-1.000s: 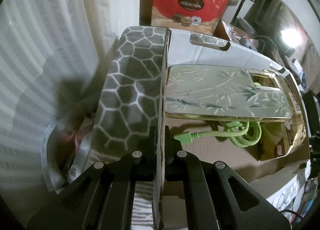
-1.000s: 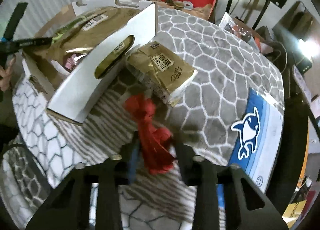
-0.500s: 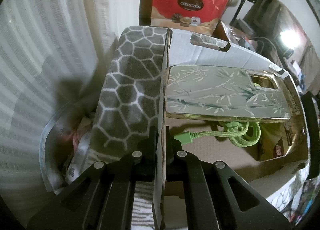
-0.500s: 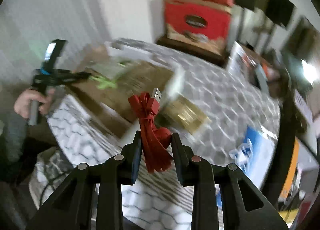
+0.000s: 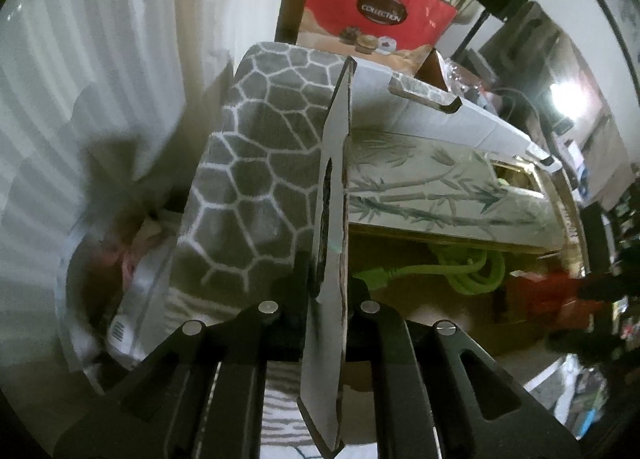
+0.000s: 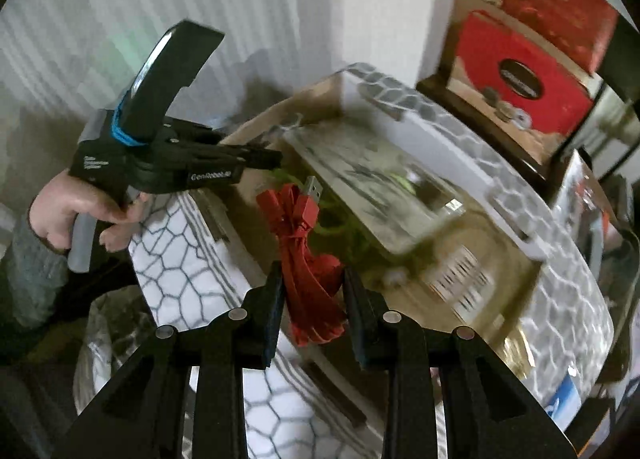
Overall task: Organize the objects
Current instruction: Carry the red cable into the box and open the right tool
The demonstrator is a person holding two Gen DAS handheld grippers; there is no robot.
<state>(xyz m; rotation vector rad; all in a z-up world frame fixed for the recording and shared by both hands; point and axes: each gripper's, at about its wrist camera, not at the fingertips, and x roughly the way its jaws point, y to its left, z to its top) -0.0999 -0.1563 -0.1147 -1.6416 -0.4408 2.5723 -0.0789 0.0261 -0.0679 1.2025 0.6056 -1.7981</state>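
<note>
Cable [image 6: 310, 255], red and bundled with its plug pointing up, is clamped between the narrowly parted jaws of the right gripper [image 6: 312, 291], which hangs above the open cardboard box [image 5: 432, 115]. The picture is blurred by motion. Inside the box lie a coiled green cable [image 5: 468, 271] and a flat package printed with bamboo [image 5: 440, 187], with gold packets beneath.

To do this step well, the bundle is probably best lowered into the bare floor of the box beside the green cable, not onto the sloping package, and let go only when it sits low.

The right gripper points steeply downward. The left gripper [image 5: 326, 291], held by a hand [image 6: 80, 215] in a grey sleeve, also tilts down, astride the box's near side flap [image 5: 332, 195]. Its jaws are opening slightly, the flap between them, and the pads seem to be just coming off it.
</note>
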